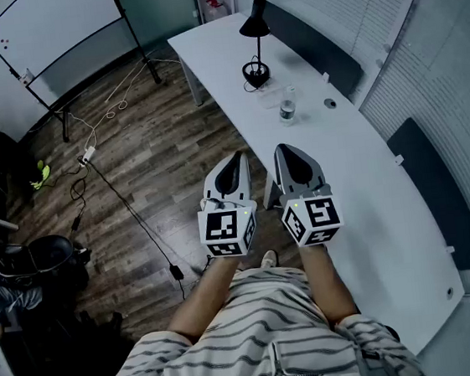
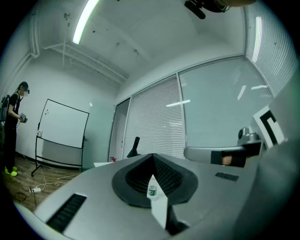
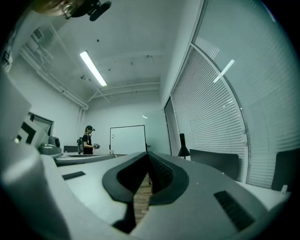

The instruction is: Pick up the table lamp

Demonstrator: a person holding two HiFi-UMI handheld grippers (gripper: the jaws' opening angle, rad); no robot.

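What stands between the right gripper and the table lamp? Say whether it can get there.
Probably not from here: the right gripper, shut, hangs by the table edge, while the table lamp stands far along it, past a bottle. Otherwise the way looks free.

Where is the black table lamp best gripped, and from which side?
Probably the thin upright stem of the table lamp, between shade and round base: narrow enough for the jaws. Come level from the near side with the right gripper, passing the small bottle.

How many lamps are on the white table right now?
1. The black table lamp stands near the far end of the white table, beyond the small jar; no second one shows in any view.
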